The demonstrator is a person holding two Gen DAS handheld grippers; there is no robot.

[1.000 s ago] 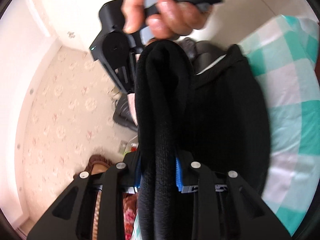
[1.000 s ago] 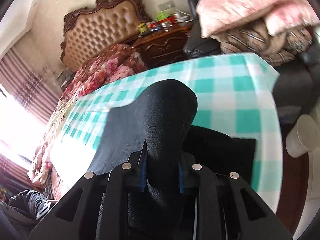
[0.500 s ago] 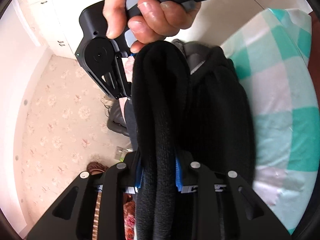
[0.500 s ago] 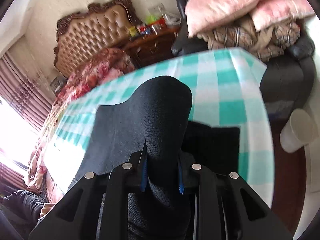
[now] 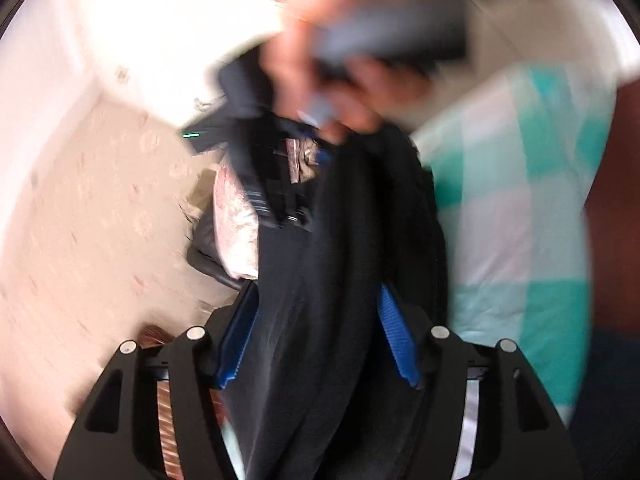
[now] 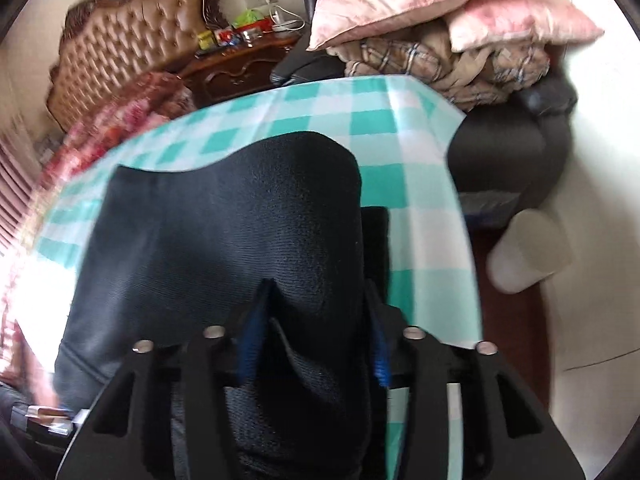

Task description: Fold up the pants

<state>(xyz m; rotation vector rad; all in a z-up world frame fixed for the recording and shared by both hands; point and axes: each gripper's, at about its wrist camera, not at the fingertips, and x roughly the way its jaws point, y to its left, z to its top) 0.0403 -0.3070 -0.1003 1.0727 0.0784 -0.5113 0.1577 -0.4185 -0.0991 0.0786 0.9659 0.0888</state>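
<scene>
- Both jaws stood parted with the black pants [image 6: 224, 248] between them: left gripper [image 5: 316, 336] wide, right gripper [image 6: 316, 344] narrower, grip uncertain.
- Pants lay draped on the checked cloth [image 6: 420, 184]; best released only once edges aligned.

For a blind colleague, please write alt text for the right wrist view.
The right gripper holds a bunched fold of black knit pants between its blue-padded fingers, above a teal-and-white checked cloth. Behind stand a tufted brown headboard and pink pillows.
</scene>
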